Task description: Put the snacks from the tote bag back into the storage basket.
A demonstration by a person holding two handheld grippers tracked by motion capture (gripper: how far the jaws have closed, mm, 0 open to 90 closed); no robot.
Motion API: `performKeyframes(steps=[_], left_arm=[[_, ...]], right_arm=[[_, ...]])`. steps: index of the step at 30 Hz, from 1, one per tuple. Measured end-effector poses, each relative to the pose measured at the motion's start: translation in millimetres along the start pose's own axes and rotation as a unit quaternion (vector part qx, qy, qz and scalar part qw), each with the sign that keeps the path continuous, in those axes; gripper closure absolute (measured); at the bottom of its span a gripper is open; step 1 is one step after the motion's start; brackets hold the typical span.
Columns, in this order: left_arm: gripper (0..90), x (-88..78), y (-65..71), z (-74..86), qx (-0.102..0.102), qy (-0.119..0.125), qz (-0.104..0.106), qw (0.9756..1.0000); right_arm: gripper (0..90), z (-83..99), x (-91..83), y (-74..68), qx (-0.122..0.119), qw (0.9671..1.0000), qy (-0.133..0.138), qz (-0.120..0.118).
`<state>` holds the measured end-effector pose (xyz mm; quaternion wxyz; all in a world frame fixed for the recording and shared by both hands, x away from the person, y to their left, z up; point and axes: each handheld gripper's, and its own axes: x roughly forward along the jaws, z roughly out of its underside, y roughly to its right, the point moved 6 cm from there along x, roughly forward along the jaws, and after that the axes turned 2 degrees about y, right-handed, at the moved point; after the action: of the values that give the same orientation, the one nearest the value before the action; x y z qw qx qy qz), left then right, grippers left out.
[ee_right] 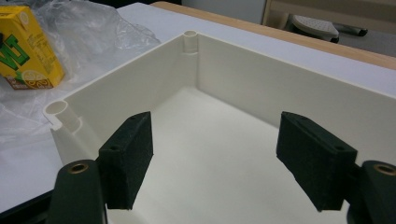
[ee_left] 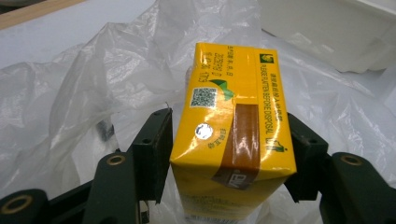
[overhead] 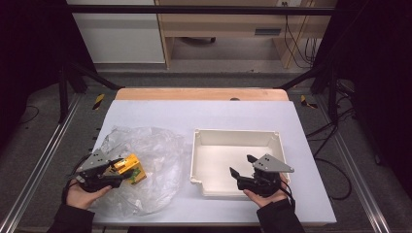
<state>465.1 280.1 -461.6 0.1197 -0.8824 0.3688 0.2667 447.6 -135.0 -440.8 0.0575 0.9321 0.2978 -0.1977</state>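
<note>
A yellow drink carton (overhead: 130, 167) sits over a crumpled clear plastic bag (overhead: 155, 145) at the table's left front. My left gripper (overhead: 122, 174) is shut on the carton (ee_left: 233, 121), with one black pad pressed on each narrow side near its top. I cannot tell whether the carton rests on the bag or hangs just above it. My right gripper (overhead: 241, 165) hovers open over the front part of a white rectangular tray (overhead: 235, 132). In the right gripper view, nothing lies between its jaws (ee_right: 215, 154) and the tray's floor is bare.
The tray's walls (ee_right: 243, 84) rise around the right gripper. The bag (ee_left: 93, 84) spreads wide around the carton and reaches close to the tray's left wall. A white sheet (overhead: 204, 114) covers the table, and a wooden edge (overhead: 201, 93) runs along the back.
</note>
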Motion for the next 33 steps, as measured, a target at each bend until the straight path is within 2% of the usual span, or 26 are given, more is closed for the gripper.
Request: performKeyframes(steps=[7, 15, 22, 33], left_arm=[[45.7, 9.1, 1.4, 2.4, 0.003, -0.015, 0.001, 0.9999], [49.5, 8.1, 1.7, 1.9, 0.009, -0.02, -0.002, 0.9997], [50.3, 7.9, 2.4, 1.5, 0.012, -0.022, -0.006, 0.9997], [50.5, 3.2, 2.8, -1.4, 0.004, -0.015, -0.016, 0.9998]], right_arm=[[27.3, 1.2, 1.0, 0.9, -0.001, 1.0, -0.003, -0.001], [27.5, 1.6, 1.7, 0.6, -0.001, 1.0, -0.002, -0.001], [27.5, 2.2, 1.5, 2.1, 0.001, 1.0, -0.003, 0.001], [24.2, 3.7, 1.9, 4.6, 0.005, 1.0, -0.004, 0.005]])
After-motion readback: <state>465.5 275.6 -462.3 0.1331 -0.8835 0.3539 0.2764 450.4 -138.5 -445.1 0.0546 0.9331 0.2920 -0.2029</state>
